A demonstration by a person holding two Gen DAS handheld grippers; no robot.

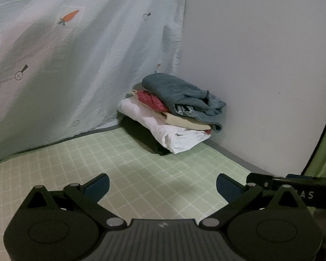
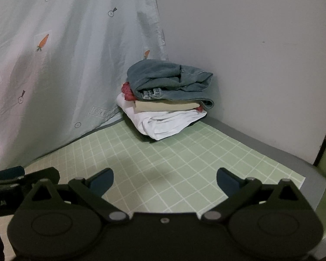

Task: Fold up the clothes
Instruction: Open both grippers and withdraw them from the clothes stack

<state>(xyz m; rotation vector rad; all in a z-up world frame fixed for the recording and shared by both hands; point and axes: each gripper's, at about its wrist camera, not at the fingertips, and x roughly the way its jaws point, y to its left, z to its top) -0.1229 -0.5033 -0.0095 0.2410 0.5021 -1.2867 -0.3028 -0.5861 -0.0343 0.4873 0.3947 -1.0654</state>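
Observation:
A stack of folded clothes (image 1: 173,113) sits in the far corner of the green checked mat (image 1: 130,169). Folded blue jeans (image 1: 180,93) lie on top, then a red piece (image 1: 151,101), a beige piece (image 1: 184,120) and a white garment (image 1: 163,130) at the bottom. The stack also shows in the right wrist view (image 2: 165,100), with the jeans (image 2: 167,78) on top. My left gripper (image 1: 163,187) is open and empty, held above the mat well short of the stack. My right gripper (image 2: 165,180) is open and empty, beside the left one.
A pale curtain with carrot prints (image 1: 76,65) hangs on the left, a plain wall (image 1: 260,65) stands on the right. The mat (image 2: 184,156) ends at a grey edge (image 2: 293,161) on the right. The other gripper's body shows at the right edge (image 1: 293,184) and left edge (image 2: 10,180).

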